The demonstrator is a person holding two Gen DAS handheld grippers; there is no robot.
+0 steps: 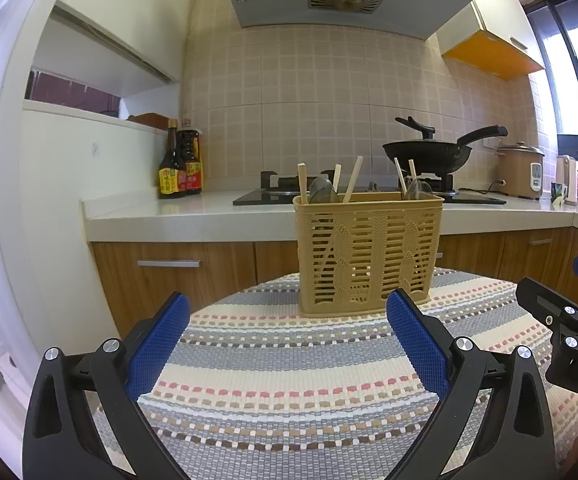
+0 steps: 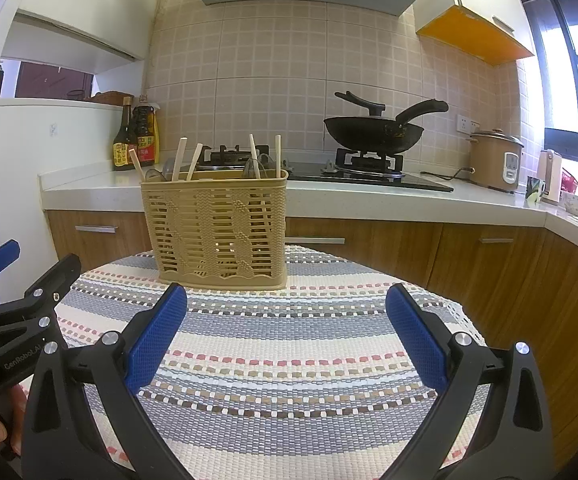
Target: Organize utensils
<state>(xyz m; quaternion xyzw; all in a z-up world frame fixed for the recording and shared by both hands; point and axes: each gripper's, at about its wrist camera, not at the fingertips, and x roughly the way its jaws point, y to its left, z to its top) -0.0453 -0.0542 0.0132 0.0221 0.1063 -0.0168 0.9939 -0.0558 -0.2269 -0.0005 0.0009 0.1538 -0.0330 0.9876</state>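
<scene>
A tan slatted utensil basket (image 1: 369, 256) stands upright at the far side of a round table with a striped woven cloth (image 1: 289, 380). It also shows in the right wrist view (image 2: 217, 232). Wooden chopsticks (image 1: 352, 180) and spoons (image 1: 323, 192) stick up out of it, in two groups; chopsticks (image 2: 179, 159) also show in the right wrist view. My left gripper (image 1: 289, 312) is open and empty, low over the cloth in front of the basket. My right gripper (image 2: 287, 308) is open and empty, beside it to the right; its body shows in the left wrist view (image 1: 561, 320).
Behind the table runs a white kitchen counter (image 1: 169, 216) with wooden cabinets below. On it stand two sauce bottles (image 1: 181, 164), a gas hob with a black wok (image 1: 429, 152), a rice cooker (image 1: 519, 172) and cups at the far right. A range hood hangs above.
</scene>
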